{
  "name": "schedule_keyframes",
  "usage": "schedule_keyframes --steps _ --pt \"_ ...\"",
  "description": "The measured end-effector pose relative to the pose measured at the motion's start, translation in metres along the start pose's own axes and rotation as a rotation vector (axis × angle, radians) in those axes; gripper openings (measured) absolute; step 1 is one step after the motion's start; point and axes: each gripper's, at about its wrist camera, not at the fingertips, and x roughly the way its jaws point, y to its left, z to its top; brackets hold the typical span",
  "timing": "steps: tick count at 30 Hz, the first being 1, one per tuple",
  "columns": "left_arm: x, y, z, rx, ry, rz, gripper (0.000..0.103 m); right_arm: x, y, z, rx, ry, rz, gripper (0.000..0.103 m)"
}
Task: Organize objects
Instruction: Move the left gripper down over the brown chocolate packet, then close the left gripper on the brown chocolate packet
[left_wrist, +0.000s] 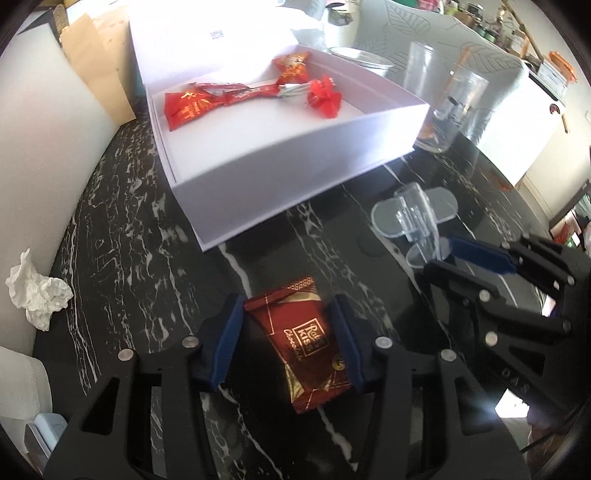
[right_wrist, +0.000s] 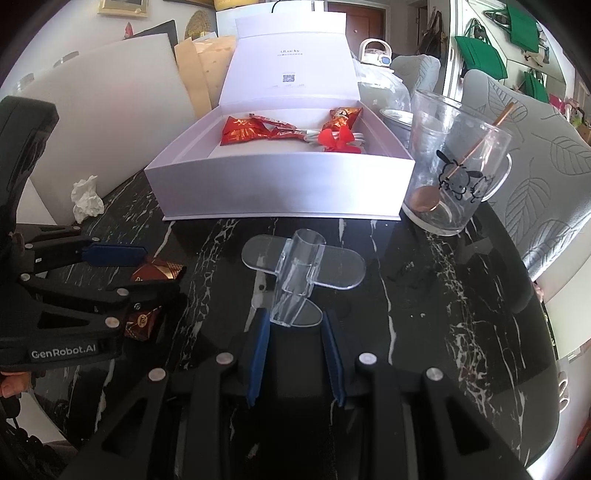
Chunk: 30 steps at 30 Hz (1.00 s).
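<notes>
A dark red chocolate packet (left_wrist: 308, 341) lies on the black marble table between the blue pads of my left gripper (left_wrist: 290, 317), which is open around it; it also shows in the right wrist view (right_wrist: 157, 273). An open white box (left_wrist: 295, 155) holds several red wrapped sweets (left_wrist: 192, 105) and stands behind it, also in the right wrist view (right_wrist: 280, 188). A clear acrylic stand (right_wrist: 303, 273) lies on the table, its near end between the open fingers of my right gripper (right_wrist: 295, 321); whether the pads touch it I cannot tell.
A glass mug (right_wrist: 454, 177) with a cartoon dog and a copper spoon stands right of the box. A crumpled tissue (right_wrist: 86, 199) lies at the table's left edge. A leaf-patterned chair (right_wrist: 546, 166) stands at the right. White boards lean behind the box.
</notes>
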Motion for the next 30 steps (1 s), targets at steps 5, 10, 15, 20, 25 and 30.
schedule_keyframes --steps 5,10,15,20,25,30 --pt "-0.006 -0.004 -0.011 0.03 -0.005 -0.022 0.048 -0.002 0.0 -0.002 0.01 0.002 0.002 0.029" --pt "-0.009 -0.008 -0.014 0.035 0.017 -0.011 0.051 -0.007 -0.001 0.002 0.048 -0.036 0.017 0.048" --pt "-0.014 -0.011 -0.022 0.019 0.025 -0.005 0.056 -0.002 -0.001 0.01 0.084 -0.035 -0.013 0.053" --pt "-0.016 -0.014 -0.027 0.013 0.021 0.038 0.064 0.008 -0.002 0.013 0.135 -0.022 -0.006 0.053" --pt "-0.015 -0.006 -0.029 -0.036 0.009 0.022 0.065 0.011 0.002 0.012 0.117 -0.038 -0.034 0.05" --pt "-0.019 -0.005 -0.03 -0.022 0.0 0.016 0.049 0.009 0.008 0.009 0.077 -0.039 -0.052 0.044"
